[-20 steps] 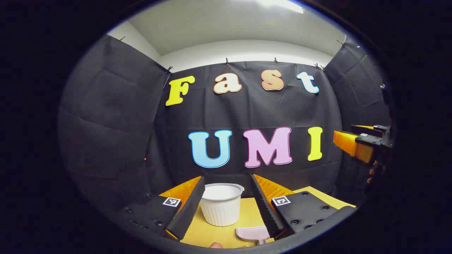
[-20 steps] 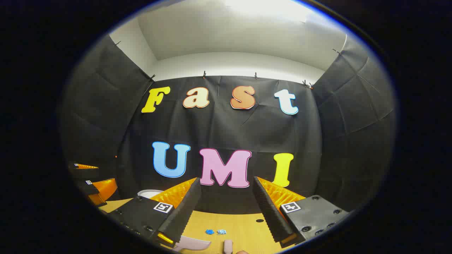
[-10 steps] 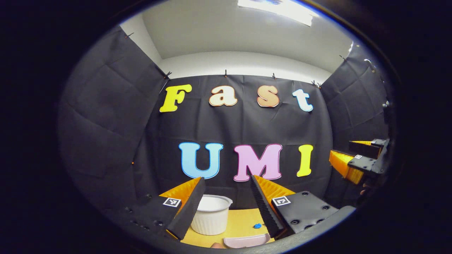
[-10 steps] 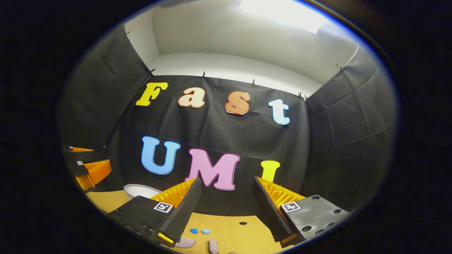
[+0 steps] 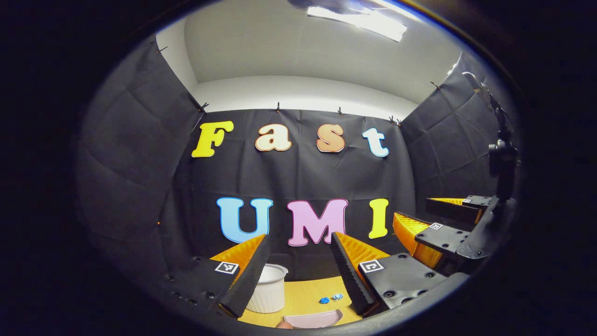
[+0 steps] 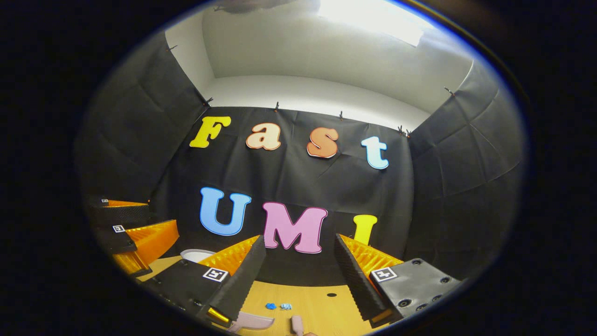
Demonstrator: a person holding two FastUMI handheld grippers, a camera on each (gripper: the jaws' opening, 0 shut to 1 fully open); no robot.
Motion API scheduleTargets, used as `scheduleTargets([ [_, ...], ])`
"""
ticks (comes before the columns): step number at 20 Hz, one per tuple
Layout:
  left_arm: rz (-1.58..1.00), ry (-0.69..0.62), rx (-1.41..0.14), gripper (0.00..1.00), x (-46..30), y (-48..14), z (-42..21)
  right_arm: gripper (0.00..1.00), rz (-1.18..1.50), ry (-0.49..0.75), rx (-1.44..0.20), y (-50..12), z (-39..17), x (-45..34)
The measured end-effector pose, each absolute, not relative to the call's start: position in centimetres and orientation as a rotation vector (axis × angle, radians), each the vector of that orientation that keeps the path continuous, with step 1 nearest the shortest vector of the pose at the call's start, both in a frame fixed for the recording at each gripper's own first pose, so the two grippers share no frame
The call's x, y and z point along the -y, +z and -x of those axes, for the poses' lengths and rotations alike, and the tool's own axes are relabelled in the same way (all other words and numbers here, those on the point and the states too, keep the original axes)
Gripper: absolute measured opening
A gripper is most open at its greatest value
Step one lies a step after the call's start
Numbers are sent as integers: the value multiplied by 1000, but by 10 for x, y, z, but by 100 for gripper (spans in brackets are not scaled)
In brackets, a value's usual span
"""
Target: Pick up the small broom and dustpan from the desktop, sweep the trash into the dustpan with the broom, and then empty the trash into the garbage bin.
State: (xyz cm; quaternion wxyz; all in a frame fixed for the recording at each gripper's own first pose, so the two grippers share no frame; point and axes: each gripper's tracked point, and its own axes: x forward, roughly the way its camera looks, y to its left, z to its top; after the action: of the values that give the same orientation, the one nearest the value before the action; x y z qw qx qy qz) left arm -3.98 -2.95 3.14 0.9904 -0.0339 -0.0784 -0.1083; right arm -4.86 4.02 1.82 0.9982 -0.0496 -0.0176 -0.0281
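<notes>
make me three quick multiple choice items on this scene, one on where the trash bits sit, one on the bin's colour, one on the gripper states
1. Where do the blue trash bits lie?
A. inside the bin
B. on the desktop, right of the bin in the left gripper view
C. on the dustpan

2. What colour is the garbage bin?
A. white
B. green
C. red

3. How do the left gripper and right gripper stand?
A. both shut on the broom
B. one open, one shut on the dustpan
C. both open, holding nothing

Answers:
1. B, the bits rest on the yellow desktop apart from the bin and beyond the pink dustpan.
2. A, its ribbed wall is white.
3. C, each pair of fingers stands wide apart with nothing between.
</notes>
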Motion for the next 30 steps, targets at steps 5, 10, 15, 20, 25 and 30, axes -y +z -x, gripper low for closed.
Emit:
scheduleTargets([
  [5, 131, -196, 162, 76, 14, 27, 40, 95, 149, -51, -59, -6, 45, -39],
  [10, 129, -217, 72, 76, 25, -7, 38, 95, 83, -37, -106, -19, 45, -41],
  [15, 82, -201, 39, 76, 30, -16, 28, 95, 81, -46, -130, -28, 40, -33],
  [20, 59, -183, 13, 76, 38, -25, 17, 95, 99, -1, -123, -29, 28, -40],
  [25, 58, -136, -18, 76, 40, -38, 1, 95, 108, 38, -95, -28, 20, -43],
  [30, 69, -124, -101, 76, 45, -67, -17, 95, 19, 136, -70, -27, 12, -54],
])
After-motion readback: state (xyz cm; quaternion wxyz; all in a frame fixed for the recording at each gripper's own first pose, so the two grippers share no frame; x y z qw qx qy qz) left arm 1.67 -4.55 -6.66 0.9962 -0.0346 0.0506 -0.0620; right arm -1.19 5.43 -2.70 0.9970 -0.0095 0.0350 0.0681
